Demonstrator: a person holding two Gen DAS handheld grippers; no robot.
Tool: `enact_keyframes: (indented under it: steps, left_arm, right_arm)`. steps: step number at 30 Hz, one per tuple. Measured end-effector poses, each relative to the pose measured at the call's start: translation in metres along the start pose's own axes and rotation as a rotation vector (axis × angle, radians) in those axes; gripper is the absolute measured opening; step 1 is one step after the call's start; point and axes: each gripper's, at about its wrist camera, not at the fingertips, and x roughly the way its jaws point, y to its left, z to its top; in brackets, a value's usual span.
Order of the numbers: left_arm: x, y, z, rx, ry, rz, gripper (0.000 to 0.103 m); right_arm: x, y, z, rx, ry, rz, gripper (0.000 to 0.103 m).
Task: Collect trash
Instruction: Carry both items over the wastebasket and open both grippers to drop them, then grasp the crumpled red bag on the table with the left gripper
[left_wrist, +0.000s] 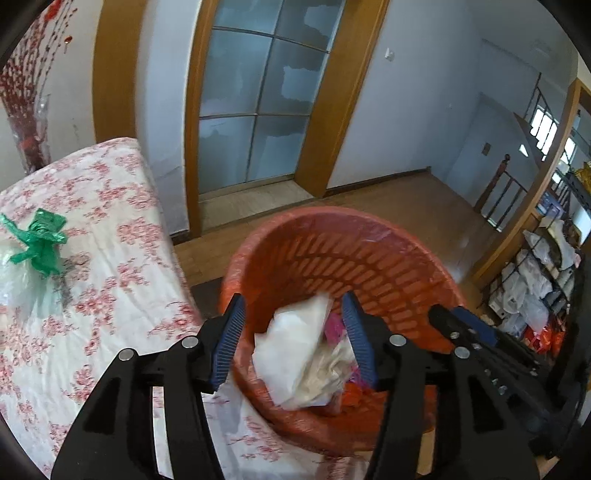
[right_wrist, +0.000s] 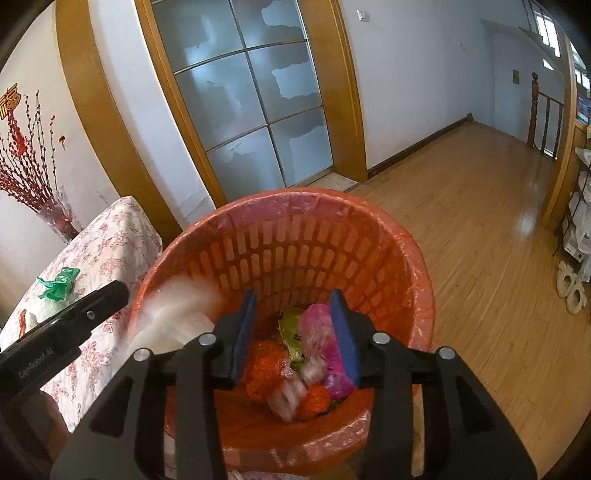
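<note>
While both grippers hang spread wide and empty, blurred white trash (left_wrist: 295, 350) lies in the orange bin (left_wrist: 388, 236) beneath them.

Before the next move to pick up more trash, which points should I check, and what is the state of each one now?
1. Left gripper open and holding nothing: ok, its jaws stand apart.
2. Right gripper open and holding nothing: ok.
3. White bag inside the orange bin: cannot tell, it is blurred and seems in mid fall above the bin's trash.
4. Trash left on the table: not ok, a clear bag with a green knot lies there.
5. Liner over the bin's rim: ok where it shows.
6. Room in the bin: ok, trash covers only the bottom.
</note>
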Motion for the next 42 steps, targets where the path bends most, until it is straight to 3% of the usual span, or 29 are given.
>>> enact_keyframes:
  steps: [14,20,26,34,39,42]
  left_arm:
    - [-0.036,0.063,-0.011,-0.031,-0.033,0.209,0.068]
    - [-0.058,0.1,-0.016,-0.073,-0.046,0.292,0.068]
    - [-0.088,0.155,-0.019,-0.13,-0.074,0.42,0.068]
    - [-0.124,0.258,-0.007,-0.253,-0.128,0.614,0.068]
    - [-0.115,0.314,0.007,-0.338,-0.091,0.62,0.067]
    - [-0.104,0.329,0.012,-0.338,-0.069,0.637,0.067]
  right_arm:
    - [-0.01,0.017,-0.002,-0.044,-0.018,-0.009,0.065]
    - [-0.014,0.037,-0.005,-0.081,-0.011,0.012,0.065]
    - [-0.019,0.056,-0.008,-0.12,-0.009,0.033,0.065]
    - [-0.02,0.086,-0.014,-0.185,0.004,0.061,0.065]
    - [-0.017,0.104,-0.018,-0.22,0.017,0.071,0.065]
    - [-0.016,0.113,-0.019,-0.24,0.021,0.076,0.065]
